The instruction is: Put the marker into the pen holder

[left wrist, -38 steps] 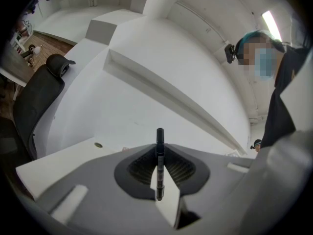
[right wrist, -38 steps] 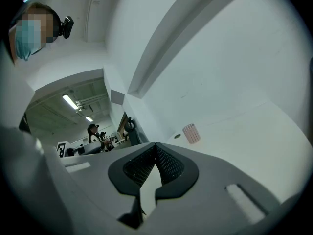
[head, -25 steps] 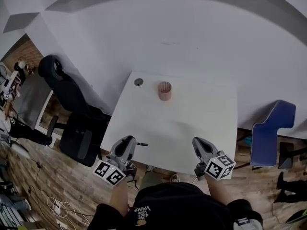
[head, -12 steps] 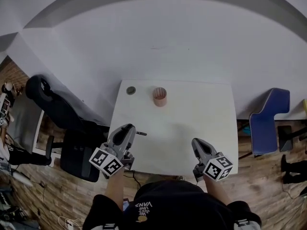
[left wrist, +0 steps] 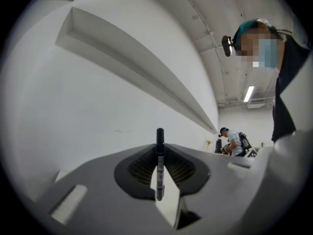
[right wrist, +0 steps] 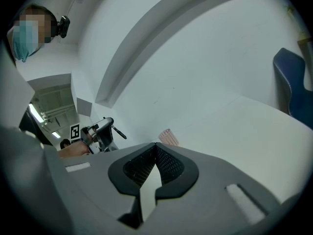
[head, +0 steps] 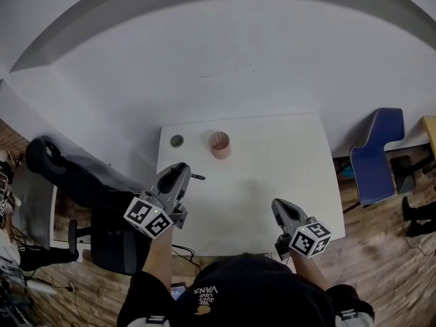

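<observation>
Left gripper (head: 182, 174) held level over the table's (head: 286, 162) left edge, jaws clamped on the marker (left wrist: 159, 163), which sits crosswise between them; right gripper (head: 278, 208) at the near edge, jaws together, empty; pen holder (head: 220, 144) stands ahead of the marker, well apart.

Left gripper (head: 183, 174) clamped, level; right gripper (head: 278, 206) closed, empty.

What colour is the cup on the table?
The cup is pale pink; the head view shows it best.
</observation>
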`<action>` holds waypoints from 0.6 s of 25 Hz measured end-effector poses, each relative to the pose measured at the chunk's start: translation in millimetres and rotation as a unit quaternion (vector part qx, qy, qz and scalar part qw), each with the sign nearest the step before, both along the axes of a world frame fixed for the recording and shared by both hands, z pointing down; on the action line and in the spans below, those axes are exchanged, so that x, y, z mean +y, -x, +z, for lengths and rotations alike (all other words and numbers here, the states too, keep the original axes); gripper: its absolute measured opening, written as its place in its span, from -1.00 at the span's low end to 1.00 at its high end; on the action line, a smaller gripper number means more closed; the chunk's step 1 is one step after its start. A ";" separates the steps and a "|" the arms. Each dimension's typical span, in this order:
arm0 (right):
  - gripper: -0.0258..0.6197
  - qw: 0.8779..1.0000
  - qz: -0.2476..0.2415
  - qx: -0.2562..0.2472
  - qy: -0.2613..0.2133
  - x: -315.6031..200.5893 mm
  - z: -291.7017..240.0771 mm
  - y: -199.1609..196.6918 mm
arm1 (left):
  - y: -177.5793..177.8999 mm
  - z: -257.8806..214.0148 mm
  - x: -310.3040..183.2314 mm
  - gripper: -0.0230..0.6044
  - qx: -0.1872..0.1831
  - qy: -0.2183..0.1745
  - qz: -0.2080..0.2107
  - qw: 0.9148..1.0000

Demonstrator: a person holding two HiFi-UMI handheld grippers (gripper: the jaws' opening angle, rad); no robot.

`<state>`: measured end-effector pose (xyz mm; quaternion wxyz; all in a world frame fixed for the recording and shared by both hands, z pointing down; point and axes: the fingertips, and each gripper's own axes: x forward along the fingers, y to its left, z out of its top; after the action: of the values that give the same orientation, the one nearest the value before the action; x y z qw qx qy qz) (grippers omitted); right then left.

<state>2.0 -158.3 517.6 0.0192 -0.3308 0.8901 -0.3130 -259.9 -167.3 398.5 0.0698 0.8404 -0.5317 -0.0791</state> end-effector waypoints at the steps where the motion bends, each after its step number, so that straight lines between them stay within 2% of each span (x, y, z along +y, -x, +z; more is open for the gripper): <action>1: -0.92 1.000 0.004 0.001 0.001 -1.0 0.2 0.0 | 1.3 -0.9 -6.3 -0.64 -0.003 0.000 0.004 1.000; 8: -0.92 1.000 0.027 0.004 0.010 -5.6 1.6 0.0 | 10.5 0.8 -54.3 -0.64 -0.026 0.005 0.031 0.999; 15: -0.92 0.998 0.058 0.008 0.030 -8.2 11.5 -2.8 | 14.2 14.8 -101.2 -0.64 -0.033 0.008 0.056 0.998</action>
<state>4.8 -166.5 529.1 0.0203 -0.3849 0.8596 -0.3355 -274.1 -268.5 413.2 0.0632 0.8704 -0.4863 -0.0430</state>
